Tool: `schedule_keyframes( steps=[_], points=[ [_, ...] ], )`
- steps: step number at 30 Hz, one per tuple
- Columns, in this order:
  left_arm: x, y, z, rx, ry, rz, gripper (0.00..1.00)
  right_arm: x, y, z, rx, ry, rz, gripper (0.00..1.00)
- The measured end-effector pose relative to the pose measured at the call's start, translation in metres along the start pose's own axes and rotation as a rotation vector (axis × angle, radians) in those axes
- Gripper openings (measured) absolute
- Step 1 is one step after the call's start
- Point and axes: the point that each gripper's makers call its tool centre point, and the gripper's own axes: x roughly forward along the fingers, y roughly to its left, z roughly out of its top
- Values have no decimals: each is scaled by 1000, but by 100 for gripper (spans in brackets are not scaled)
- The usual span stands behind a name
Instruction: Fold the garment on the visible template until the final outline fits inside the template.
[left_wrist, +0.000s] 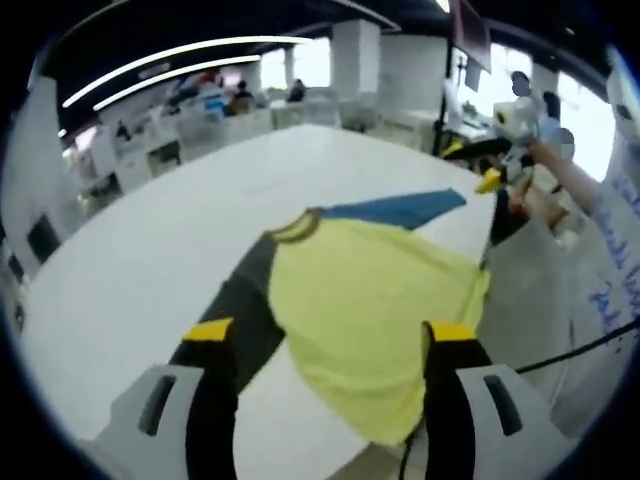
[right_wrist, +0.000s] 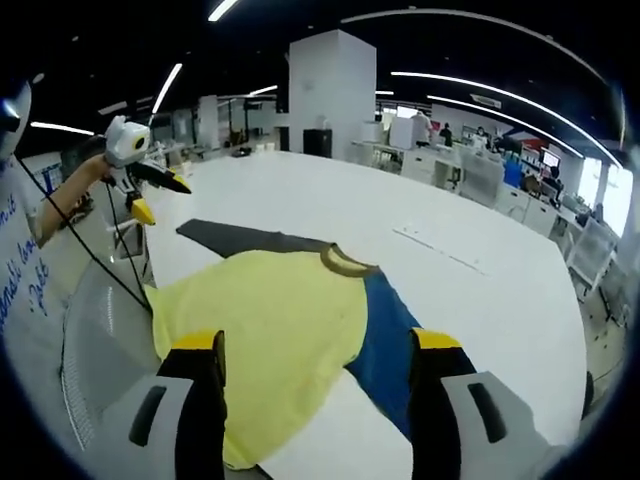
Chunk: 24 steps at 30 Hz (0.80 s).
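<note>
Yellow shirt (left_wrist: 365, 320) lying flat on the white table (left_wrist: 150, 270), neck band (left_wrist: 296, 226) pointing away, one dark sleeve (left_wrist: 245, 300) and one blue sleeve (left_wrist: 400, 209) sticking out to the sides. Spread out like that so the folding can start; probably nothing folded yet. No clear template lines to make out on the table.

Left tool (left_wrist: 330, 333) spread wide, holding nothing, hanging over the dark sleeve and the near part of the shirt. Right tool (right_wrist: 318, 343) spread wide too, empty, hanging over the yellow body and the blue sleeve (right_wrist: 385, 350). Seemingly placed one at each side so both sleeves can be picked up.

Near hem (left_wrist: 390, 435) right at the table's edge, maybe hanging over a little, so easy to pull off by mistake. One side of the shirt (right_wrist: 155, 300) also close to the table's side edge. Lots of bare table past the neck band and out beyond both sleeves, so good room to slide or fold that way. Another person's arm with a tool (right_wrist: 128, 150) off to the side, well apart from the shirt.
</note>
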Motion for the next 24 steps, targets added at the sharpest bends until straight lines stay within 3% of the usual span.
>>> schedule_keyframes(
  steps=[5, 10, 15, 19, 24],
  points=[
    [5, 2, 1, 10, 3, -10, 77, 4, -3, 5, -8, -3, -3, 79],
    [8, 5, 0, 13, 16, -22, 88, 9, -2, 5, -7, 17, 7, 84],
    [11, 8, 1, 16, 15, -41, 91, 15, 0, 8, -17, 32, 13, 88],
    [13, 12, 4, 7, 4, -29, 99, 19, 0, 13, -24, 39, 13, 92],
    [16, 19, 6, 13, 6, -20, 100, 26, -4, 13, -26, 54, 14, 98]
  ],
)
